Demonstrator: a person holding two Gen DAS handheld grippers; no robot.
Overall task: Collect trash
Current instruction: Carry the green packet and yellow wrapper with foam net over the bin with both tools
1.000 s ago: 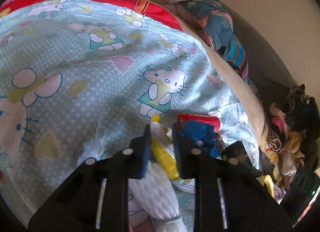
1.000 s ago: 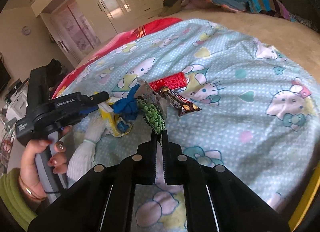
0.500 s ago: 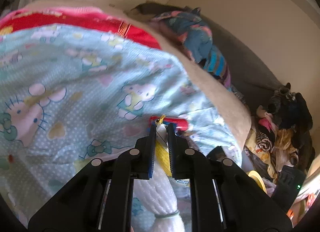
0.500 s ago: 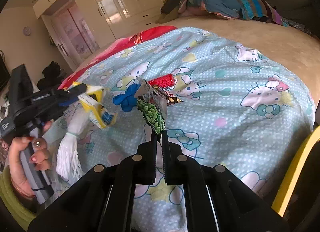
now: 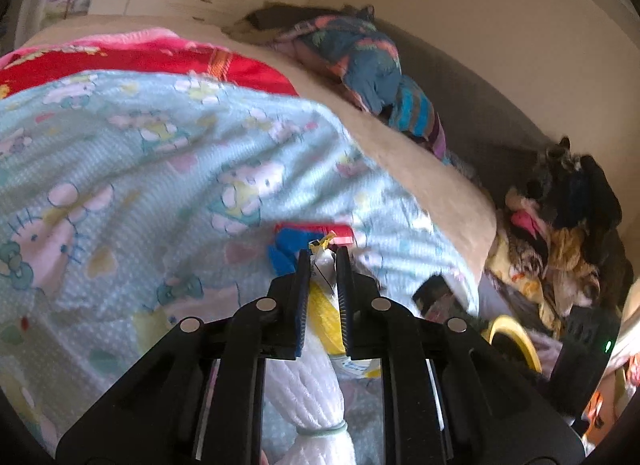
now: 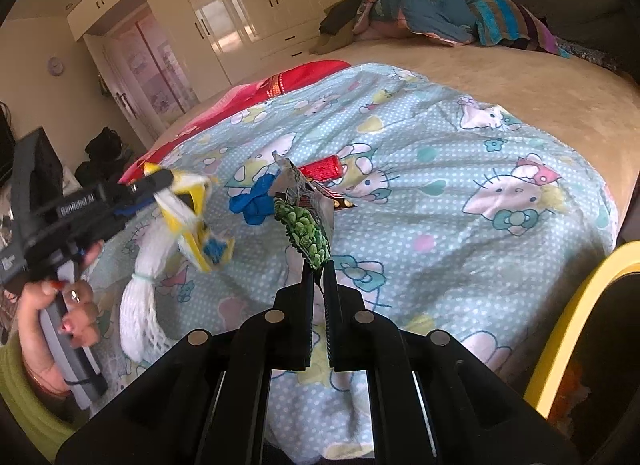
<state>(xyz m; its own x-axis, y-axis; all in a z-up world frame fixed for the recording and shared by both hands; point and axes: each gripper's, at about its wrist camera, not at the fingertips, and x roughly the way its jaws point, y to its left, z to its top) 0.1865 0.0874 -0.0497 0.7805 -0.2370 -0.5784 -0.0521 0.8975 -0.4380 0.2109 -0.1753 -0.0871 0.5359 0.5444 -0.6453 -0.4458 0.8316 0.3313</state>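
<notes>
My left gripper point(image 5: 323, 255) is shut on a yellow wrapper point(image 5: 325, 311) with a white mesh net point(image 5: 316, 389) hanging from it, lifted above the bed. In the right wrist view the left gripper point(image 6: 154, 180) holds the yellow wrapper point(image 6: 200, 233) and the net point(image 6: 140, 297) in the air at the left. My right gripper point(image 6: 319, 267) is shut on a green snack bag point(image 6: 306, 229), held up over the blanket. A red wrapper point(image 6: 322, 167), a blue scrap point(image 6: 254, 201) and a dark bar wrapper point(image 6: 340, 203) lie on the blanket; the red wrapper point(image 5: 340, 229) and blue scrap point(image 5: 288, 245) also show in the left wrist view.
A light-blue cartoon blanket point(image 6: 440, 201) covers the beige bed point(image 6: 500, 77). Folded clothes point(image 6: 432, 13) lie at the bed's far end. A yellow bin rim point(image 6: 576, 305) is at the lower right, also in the left wrist view point(image 5: 516, 335). Piled clothes point(image 5: 560, 233) lie beside the bed.
My left gripper closed on the yellow wrapper and net and lifted them off the blanket. My right gripper, still holding the green bag, has drawn back toward the yellow bin.
</notes>
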